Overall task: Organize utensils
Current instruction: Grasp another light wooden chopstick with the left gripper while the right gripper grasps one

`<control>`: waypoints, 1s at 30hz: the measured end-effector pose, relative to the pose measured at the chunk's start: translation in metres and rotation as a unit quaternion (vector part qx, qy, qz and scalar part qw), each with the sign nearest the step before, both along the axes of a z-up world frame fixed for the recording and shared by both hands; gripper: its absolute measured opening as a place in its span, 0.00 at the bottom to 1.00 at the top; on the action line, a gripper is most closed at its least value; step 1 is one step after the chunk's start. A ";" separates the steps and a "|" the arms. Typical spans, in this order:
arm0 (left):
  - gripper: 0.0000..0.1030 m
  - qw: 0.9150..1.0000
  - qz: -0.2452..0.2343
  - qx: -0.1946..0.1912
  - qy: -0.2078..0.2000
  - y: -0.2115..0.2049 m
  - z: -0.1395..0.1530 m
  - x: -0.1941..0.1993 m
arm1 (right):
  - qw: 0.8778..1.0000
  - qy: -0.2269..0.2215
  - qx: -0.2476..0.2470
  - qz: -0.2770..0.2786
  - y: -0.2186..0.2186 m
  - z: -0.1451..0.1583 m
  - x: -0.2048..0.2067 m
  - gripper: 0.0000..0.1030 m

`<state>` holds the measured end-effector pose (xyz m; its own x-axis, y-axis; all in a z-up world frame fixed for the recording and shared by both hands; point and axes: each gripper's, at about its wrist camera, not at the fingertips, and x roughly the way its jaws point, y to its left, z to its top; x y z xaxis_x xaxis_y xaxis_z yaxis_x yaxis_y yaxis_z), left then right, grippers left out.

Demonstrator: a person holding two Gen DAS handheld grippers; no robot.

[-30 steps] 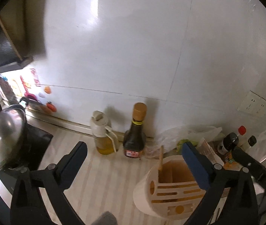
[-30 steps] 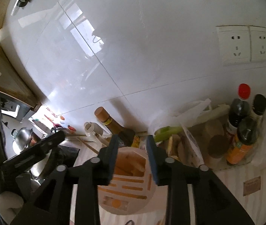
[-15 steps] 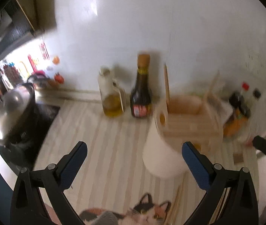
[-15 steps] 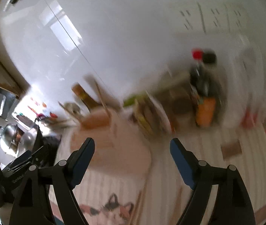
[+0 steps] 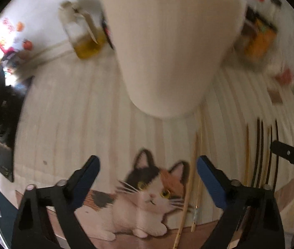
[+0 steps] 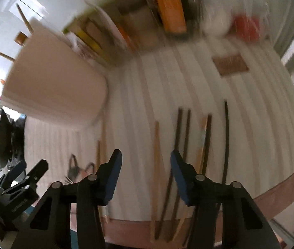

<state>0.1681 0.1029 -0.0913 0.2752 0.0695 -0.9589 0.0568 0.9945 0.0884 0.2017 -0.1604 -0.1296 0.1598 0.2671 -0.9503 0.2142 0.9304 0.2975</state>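
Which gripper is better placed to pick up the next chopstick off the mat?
Right, probably. The right gripper is open above the row of chopsticks. The left gripper is open over the cat picture, with only two chopsticks nearby.

The left gripper (image 5: pixel 148 171) was held with its jaws spread wide, nothing between the blue pads (image 5: pixel 209 181), and was pitched downward. The right gripper (image 6: pixel 146 174) was likewise parted and empty, at a narrower gap. In the right wrist view the left gripper (image 6: pixel 20 178) was seen at 8 o'clock.
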 end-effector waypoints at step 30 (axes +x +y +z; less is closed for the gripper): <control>0.04 0.995 -0.055 -0.021 0.086 -0.042 -0.073 -0.013 | 0.998 0.053 -0.010 0.022 0.026 -0.046 -0.004 0.37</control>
<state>0.1551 0.0605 -0.1641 0.1109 0.0078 -0.9938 0.1762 0.9840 0.0274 0.1980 -0.1339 -0.1758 0.0462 0.2520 -0.9666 0.2024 0.9452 0.2561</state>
